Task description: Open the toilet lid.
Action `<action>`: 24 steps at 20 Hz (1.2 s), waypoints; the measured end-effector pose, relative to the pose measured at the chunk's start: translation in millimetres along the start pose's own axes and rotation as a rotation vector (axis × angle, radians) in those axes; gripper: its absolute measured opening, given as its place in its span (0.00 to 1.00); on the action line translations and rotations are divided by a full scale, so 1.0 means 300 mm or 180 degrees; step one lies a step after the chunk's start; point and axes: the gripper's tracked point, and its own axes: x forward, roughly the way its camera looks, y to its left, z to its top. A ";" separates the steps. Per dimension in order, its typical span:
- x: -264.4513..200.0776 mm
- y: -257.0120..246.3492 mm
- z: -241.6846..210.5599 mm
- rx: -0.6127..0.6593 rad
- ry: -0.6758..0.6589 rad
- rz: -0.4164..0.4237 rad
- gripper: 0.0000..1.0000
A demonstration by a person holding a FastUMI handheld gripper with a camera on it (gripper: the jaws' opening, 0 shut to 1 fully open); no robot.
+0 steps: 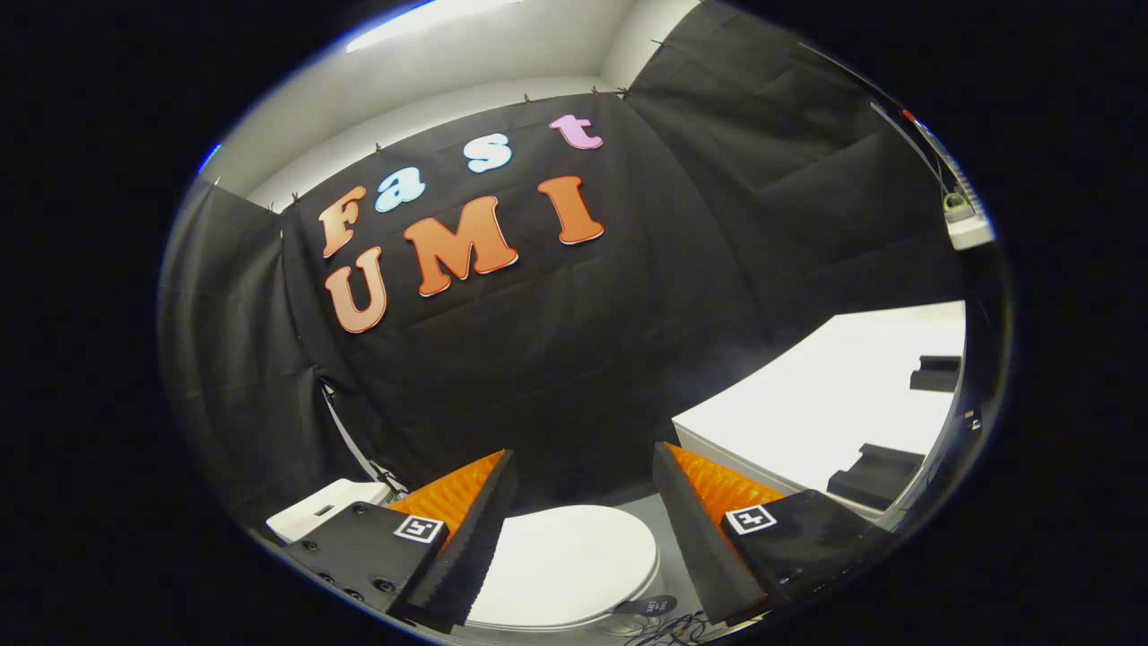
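Toilet lid, white oval plastic (565, 561), lies shut below and between my claw (583, 502) fingers, seemingly untouched. My claw gapes wide, holding nothing. All the lifting remains to do.

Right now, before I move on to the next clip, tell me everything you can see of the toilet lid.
The toilet lid is a glossy white oval that looks like smooth plastic. It lies flat and closed, so the task is not yet begun. It sits below and between the spread fingers of the hand-held gripper, which is open and does not appear to touch it; the left finger covers part of its edge. Its hinge cannot be made out. A white table stands beside it.
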 end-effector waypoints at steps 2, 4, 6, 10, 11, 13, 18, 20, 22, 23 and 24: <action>0.015 -0.071 -0.080 -0.0054 0.0122 -0.0135 0.98; 0.024 -0.159 -0.127 -0.0055 0.0215 -0.0296 0.98; 0.025 -0.225 -0.162 0.0098 0.0278 -0.0433 0.98; 0.026 -0.276 -0.238 0.0288 0.0282 -0.0562 0.98; 0.026 -0.288 -0.278 0.0299 0.0349 -0.0597 0.98; 0.013 -0.304 -0.384 0.0336 0.0582 -0.0637 0.98; 0.046 -0.366 -0.466 0.0423 0.0596 -0.0744 0.99; 0.052 -0.413 -0.511 0.0570 0.0644 -0.0843 0.98; 0.051 -0.461 -0.531 0.0771 0.0655 -0.0964 0.99; 0.048 -0.483 -0.538 0.0863 0.0651 -0.1020 0.99; 0.047 -0.500 -0.540 0.0948 0.0631 -0.1066 0.99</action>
